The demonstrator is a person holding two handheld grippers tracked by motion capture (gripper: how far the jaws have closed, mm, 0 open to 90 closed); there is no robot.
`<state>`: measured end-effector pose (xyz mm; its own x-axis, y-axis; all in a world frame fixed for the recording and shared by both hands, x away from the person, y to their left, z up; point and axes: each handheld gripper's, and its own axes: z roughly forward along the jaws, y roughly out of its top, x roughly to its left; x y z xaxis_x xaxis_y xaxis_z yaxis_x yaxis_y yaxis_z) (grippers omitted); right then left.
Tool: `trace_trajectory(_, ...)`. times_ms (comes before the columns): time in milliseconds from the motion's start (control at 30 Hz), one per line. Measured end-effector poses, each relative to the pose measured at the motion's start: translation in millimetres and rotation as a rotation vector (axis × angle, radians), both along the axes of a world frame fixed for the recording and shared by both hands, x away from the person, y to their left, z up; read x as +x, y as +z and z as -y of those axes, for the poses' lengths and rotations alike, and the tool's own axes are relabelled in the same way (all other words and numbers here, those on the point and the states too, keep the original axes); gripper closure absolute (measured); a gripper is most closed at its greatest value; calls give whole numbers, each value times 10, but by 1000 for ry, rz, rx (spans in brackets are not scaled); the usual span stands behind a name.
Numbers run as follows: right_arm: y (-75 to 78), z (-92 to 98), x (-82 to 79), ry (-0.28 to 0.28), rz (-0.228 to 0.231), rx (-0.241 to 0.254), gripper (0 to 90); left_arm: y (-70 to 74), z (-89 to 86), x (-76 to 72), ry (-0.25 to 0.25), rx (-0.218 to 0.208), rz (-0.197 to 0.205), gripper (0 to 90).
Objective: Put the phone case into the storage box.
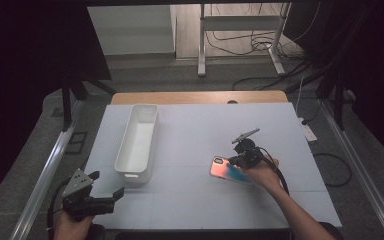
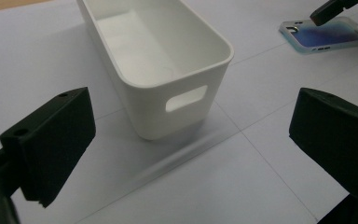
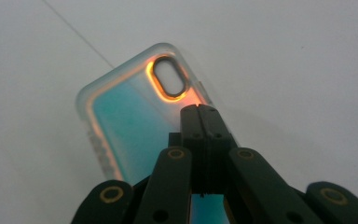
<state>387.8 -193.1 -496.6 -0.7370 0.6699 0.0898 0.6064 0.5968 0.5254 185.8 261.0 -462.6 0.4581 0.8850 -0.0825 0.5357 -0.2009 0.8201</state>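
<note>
A translucent phone case [image 1: 226, 171] with an orange and teal sheen lies flat on the white table, right of centre. My right gripper [image 1: 233, 161] is shut, jaws pressed together, with its tip [image 3: 199, 109] over the case [image 3: 130, 121] just below the camera cutout. Whether the tip touches the case I cannot tell. From the left gripper view, that tip [image 2: 324, 14] hangs over the case [image 2: 335, 36] at the far end. My left gripper [image 1: 107, 183] is held open at the table's near left corner, nothing between its jaws [image 2: 193, 135].
A long white plastic bin [image 1: 130, 172] stands empty, left of centre, its handle end [image 2: 144, 112] facing my left gripper. The white table top [image 1: 190, 200] ends near the person. Beyond the far edge are a stand's legs and cables on the floor [image 1: 260, 45].
</note>
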Motion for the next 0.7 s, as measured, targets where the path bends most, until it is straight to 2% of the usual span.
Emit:
trace_trajectory(267, 55, 182, -211, 61, -16, -26, 894, 1, 5, 0, -1, 1, 0, 12)
trace_trajectory(400, 46, 233, -276, 59, -38, -29, 893, 0, 8, 4, -1, 2, 0, 12)
trace_trajectory(567, 48, 294, -332, 51, -30, -36, 894, 0, 5, 6, 0, -1, -3, 12)
trace_trajectory(700, 13, 362, -360, 38, -47, -43, 894, 1, 8, 6, -1, 1, -2, 12)
